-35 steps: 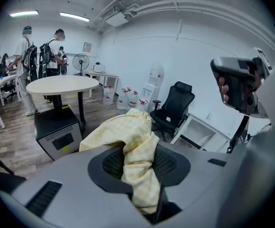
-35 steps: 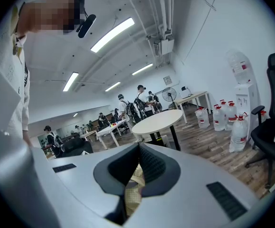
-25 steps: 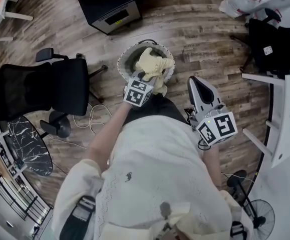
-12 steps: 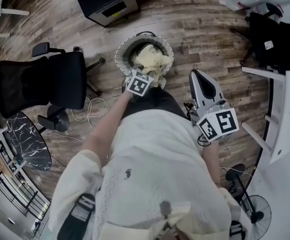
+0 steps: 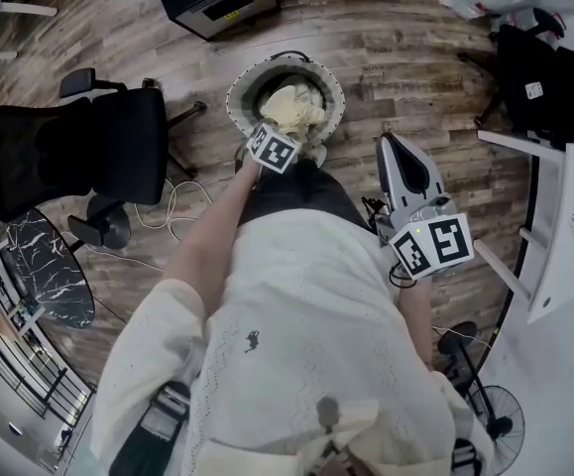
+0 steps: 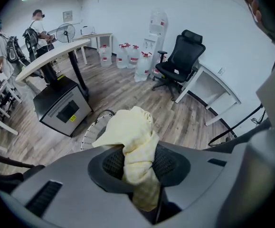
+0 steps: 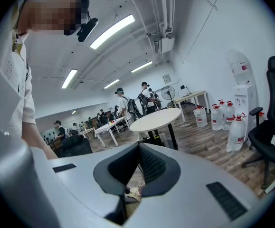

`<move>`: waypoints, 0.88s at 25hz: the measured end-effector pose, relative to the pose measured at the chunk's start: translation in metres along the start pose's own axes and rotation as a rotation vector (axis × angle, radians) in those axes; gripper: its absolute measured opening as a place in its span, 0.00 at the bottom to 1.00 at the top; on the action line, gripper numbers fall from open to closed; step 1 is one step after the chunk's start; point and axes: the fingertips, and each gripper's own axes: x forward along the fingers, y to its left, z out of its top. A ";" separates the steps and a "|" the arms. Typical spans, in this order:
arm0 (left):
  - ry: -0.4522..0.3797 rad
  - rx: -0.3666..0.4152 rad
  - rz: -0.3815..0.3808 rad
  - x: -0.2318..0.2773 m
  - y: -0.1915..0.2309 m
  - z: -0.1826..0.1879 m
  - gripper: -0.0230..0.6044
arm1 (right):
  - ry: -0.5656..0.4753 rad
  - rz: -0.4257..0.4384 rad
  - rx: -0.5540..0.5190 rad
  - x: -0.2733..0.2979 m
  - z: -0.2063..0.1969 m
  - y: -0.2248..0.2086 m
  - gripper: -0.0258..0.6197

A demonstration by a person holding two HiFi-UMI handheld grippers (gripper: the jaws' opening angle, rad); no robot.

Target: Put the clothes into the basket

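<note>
- Gripping a pale yellow cloth [image 6: 131,127], the left tongs [image 6: 138,163] are clamped on its bunched middle; the rest of the cloth bulges beyond their tips.
- The round white basket [image 5: 238,87] stands on the wood floor [image 5: 415,67] just beyond the left tongs' tips; the cloth lies within its rim.
- The right tongs [image 7: 138,148] are closed together and empty, well apart from the basket, on its right.

Bunched yellow cloth [image 5: 291,107], over round white basket [image 5: 237,85]
</note>
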 end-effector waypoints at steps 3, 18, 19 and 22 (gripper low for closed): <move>0.038 0.025 -0.011 0.006 0.002 -0.012 0.24 | 0.001 0.001 0.000 0.000 -0.001 0.003 0.05; 0.091 -0.125 0.051 0.014 0.042 -0.042 0.25 | 0.019 0.020 -0.011 0.006 -0.010 0.022 0.05; 0.090 -0.139 0.056 0.013 0.044 -0.044 0.25 | 0.020 0.019 -0.012 0.007 -0.010 0.023 0.05; 0.083 -0.156 0.079 0.011 0.050 -0.046 0.26 | 0.023 0.021 -0.014 0.007 -0.011 0.026 0.05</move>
